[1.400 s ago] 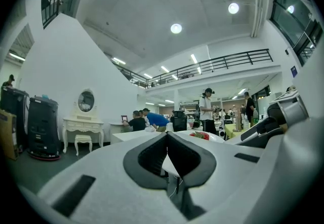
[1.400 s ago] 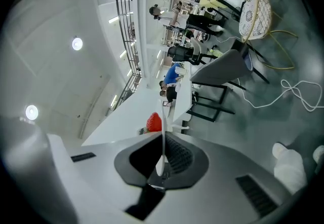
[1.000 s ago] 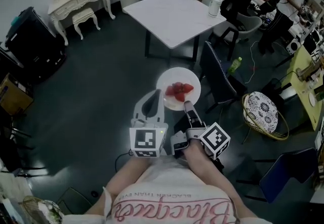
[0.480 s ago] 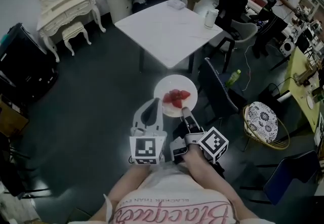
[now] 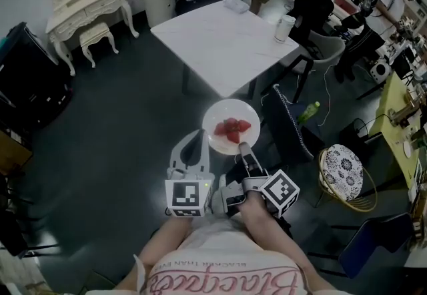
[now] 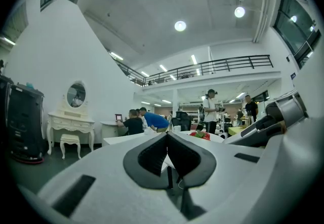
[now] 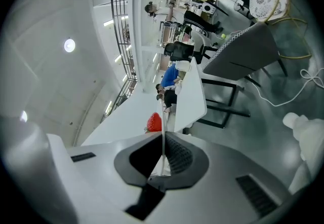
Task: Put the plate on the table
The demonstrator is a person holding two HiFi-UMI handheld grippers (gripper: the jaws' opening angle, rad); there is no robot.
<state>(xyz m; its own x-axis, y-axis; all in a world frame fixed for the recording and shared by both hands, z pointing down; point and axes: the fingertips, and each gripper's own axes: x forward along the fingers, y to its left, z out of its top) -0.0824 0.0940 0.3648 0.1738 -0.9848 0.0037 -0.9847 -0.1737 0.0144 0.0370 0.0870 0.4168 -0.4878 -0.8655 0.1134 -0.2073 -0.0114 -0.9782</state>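
Observation:
A white plate (image 5: 230, 118) carrying red strawberries (image 5: 231, 129) hangs in the air over the dark floor, short of the white table (image 5: 220, 37). My right gripper (image 5: 244, 147) is shut on the plate's near rim. The right gripper view shows that rim as a thin white edge (image 7: 163, 149) pinched between the pads of my right gripper (image 7: 163, 139), with a strawberry (image 7: 154, 122) beyond. My left gripper (image 5: 197, 136) floats just left of the plate, shut on nothing. In the left gripper view its tips (image 6: 167, 136) meet, and the plate (image 6: 202, 136) shows to the right.
A cup (image 5: 283, 28) stands at the table's right corner. A dark chair (image 5: 287, 117) and a green bottle (image 5: 307, 112) sit right of the plate, a wicker seat (image 5: 343, 168) farther right. A cream dresser and stool (image 5: 83, 0) are far left; people sit behind the table.
The whole view has shifted, so the table now sits a little nearer and more to the left. The plate stays held in the right gripper, and the left gripper stays beside it.

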